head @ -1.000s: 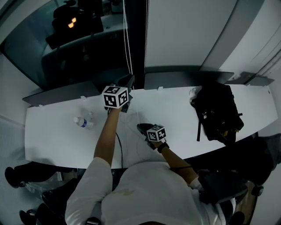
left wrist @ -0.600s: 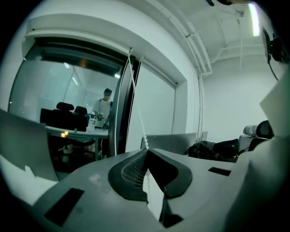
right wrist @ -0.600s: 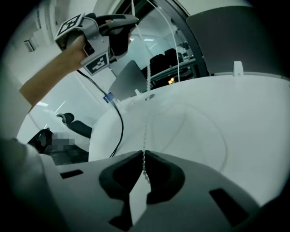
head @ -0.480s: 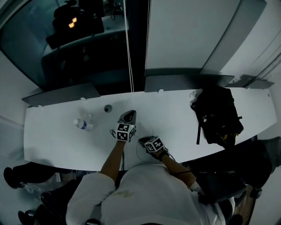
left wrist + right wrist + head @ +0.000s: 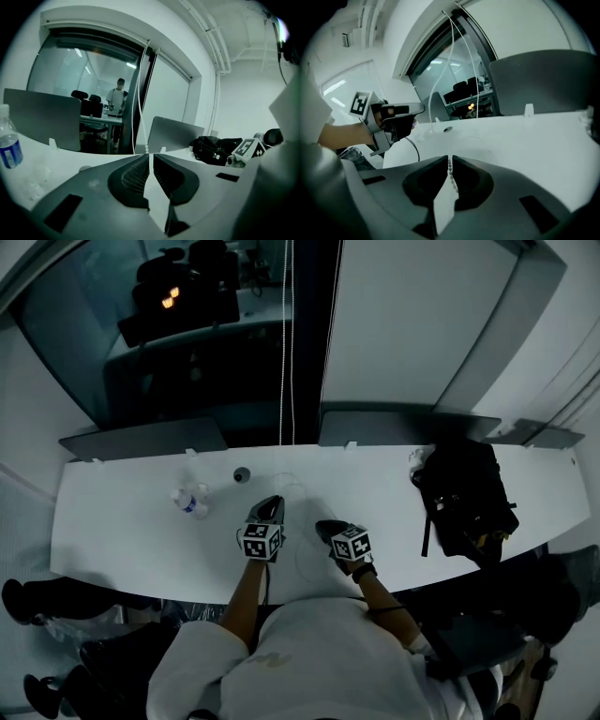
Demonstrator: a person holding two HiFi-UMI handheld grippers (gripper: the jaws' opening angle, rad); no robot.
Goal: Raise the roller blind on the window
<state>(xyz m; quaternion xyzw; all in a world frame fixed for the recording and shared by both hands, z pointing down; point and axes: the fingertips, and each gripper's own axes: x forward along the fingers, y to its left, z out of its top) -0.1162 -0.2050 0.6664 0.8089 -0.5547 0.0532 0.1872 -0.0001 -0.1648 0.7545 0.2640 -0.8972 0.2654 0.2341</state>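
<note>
Task item: white bead chain of the roller blind [image 5: 283,371]. It hangs as thin pale strands in front of the dark window post, at 12 o'clock from both grippers, above the white tabletop [image 5: 122,531]. A pale flat panel [image 5: 412,324] fills the pane at 1 o'clock; can't tell if that's the blind fabric.

Counted: 2 grippers, 2 grey upright desk screens [image 5: 141,439], 1 clear plastic water bottle w/ blue label [image 5: 190,504], 1 black backpack [image 5: 464,488], 1 small dark round disc [image 5: 242,474].

On the right gripper [image 5: 321,523] the jaws are closed on the chain, beads pinched btwn the pads & trailing back toward its camera. On the left gripper [image 5: 274,499] the jaws are closed too, and the chain comes straight down from 12 o'clock into their tips.

Bottle sits at 9 o'clock of the left gripper, backpack at 3 o'clock of the right gripper.
</note>
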